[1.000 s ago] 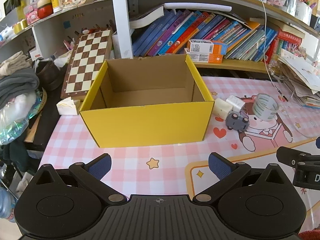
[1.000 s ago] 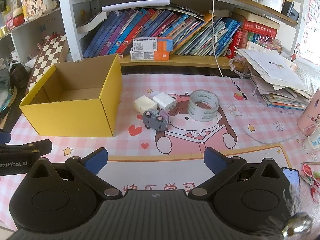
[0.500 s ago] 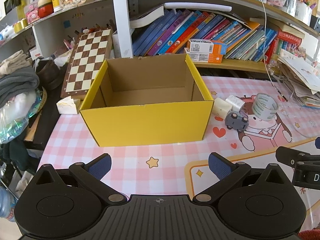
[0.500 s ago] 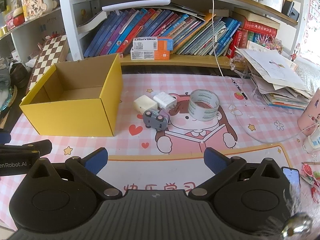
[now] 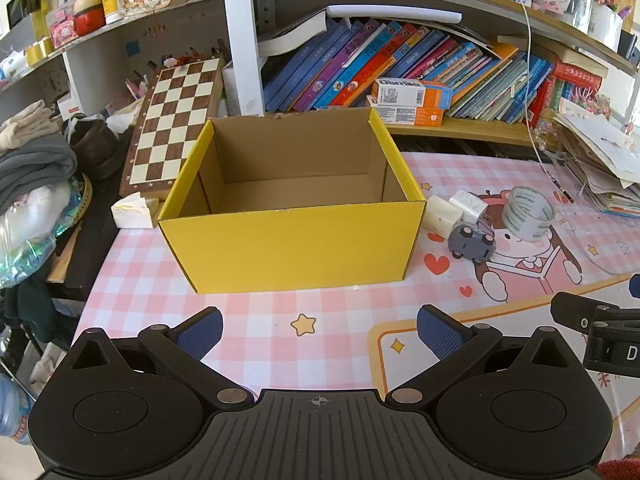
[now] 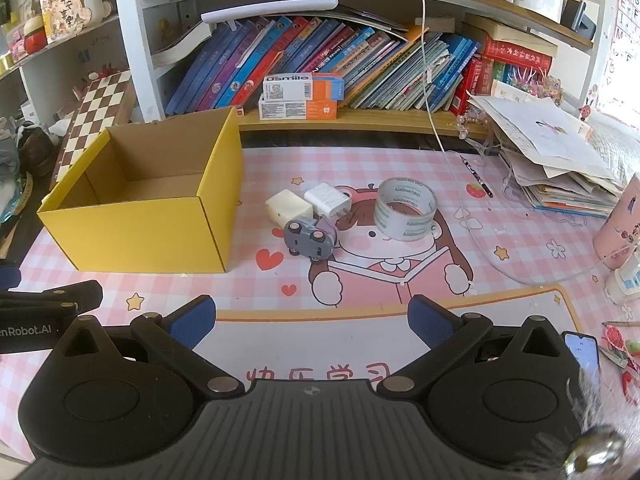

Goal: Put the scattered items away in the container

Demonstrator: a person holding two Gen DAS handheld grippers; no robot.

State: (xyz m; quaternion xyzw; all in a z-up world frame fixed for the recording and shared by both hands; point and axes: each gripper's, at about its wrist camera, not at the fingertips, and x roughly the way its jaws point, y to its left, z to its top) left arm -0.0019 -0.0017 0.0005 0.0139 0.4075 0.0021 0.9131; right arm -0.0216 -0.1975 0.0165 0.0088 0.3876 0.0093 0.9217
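An empty yellow cardboard box [image 5: 292, 248] [image 6: 132, 232] stands open on the pink mat. To its right lie a grey toy car [image 6: 310, 238] [image 5: 471, 242], a cream block [image 6: 289, 209] [image 5: 442, 214], a white charger [image 6: 327, 200] [image 5: 468, 205] and a roll of clear tape [image 6: 406, 209] [image 5: 528, 213]. My left gripper [image 5: 318, 330] is open and empty, in front of the box. My right gripper [image 6: 312, 322] is open and empty, in front of the car and well short of it.
A bookshelf full of books [image 6: 340, 64] runs along the back. A chessboard [image 5: 176, 128] and clothes [image 5: 32, 168] sit left of the box. A paper stack [image 6: 560, 160], a pen [image 6: 476, 176], a cable, a pink cup [image 6: 620, 224] and a phone [image 6: 582, 354] are on the right.
Both grippers stay open. The right view has crept very slightly toward the items; otherwise nothing has moved.
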